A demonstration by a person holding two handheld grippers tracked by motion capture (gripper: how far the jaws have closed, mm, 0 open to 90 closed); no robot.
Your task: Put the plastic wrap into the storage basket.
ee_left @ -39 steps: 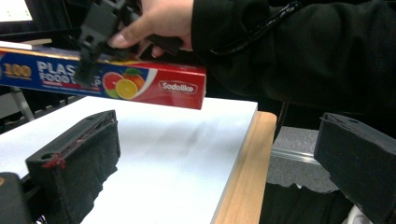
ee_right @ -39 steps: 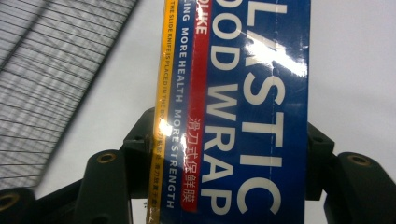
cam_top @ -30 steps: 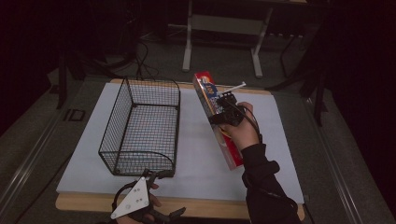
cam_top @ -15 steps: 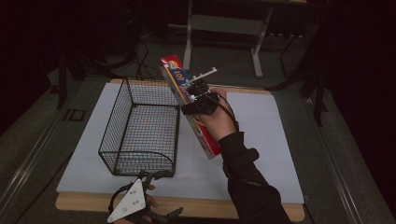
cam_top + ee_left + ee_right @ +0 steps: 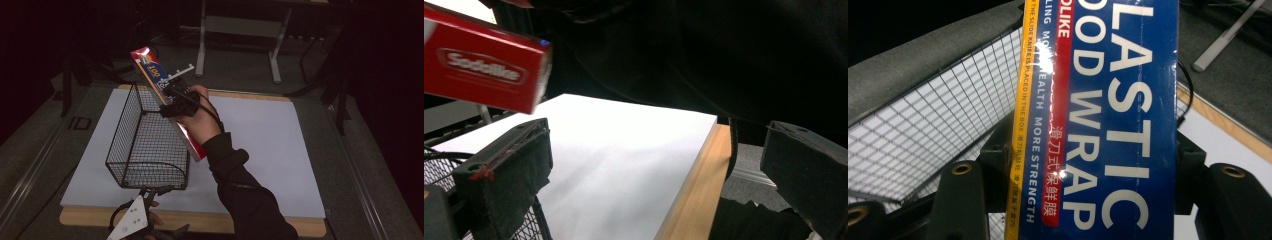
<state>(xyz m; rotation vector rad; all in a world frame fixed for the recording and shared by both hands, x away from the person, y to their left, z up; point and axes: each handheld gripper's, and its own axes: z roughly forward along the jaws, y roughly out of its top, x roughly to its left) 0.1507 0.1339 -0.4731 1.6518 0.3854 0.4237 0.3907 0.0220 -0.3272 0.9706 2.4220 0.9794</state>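
A long plastic wrap box (image 5: 150, 70), blue and red, hangs tilted over the right rim of the black wire basket (image 5: 145, 145), its top end leaning away to the left. My right gripper (image 5: 175, 97) is shut on the box's middle. In the right gripper view the box (image 5: 1108, 115) sits between the gripper's (image 5: 1096, 172) jaws, with the basket mesh (image 5: 923, 120) behind it. My left gripper (image 5: 156, 191) waits open just before the basket's near end. In its own view the left gripper (image 5: 656, 135) stands wide apart, the box's red end (image 5: 479, 65) at upper left.
A white mat (image 5: 260, 145) covers the wooden table, whose edge (image 5: 694, 190) runs along the front. The basket wire (image 5: 439, 160) lies close by the left jaw. A metal stand (image 5: 240, 30) stands on the dark floor behind the table.
My right gripper has carried the box up and to the left, from over the mat's middle to above the basket's right rim. The left gripper has barely moved.
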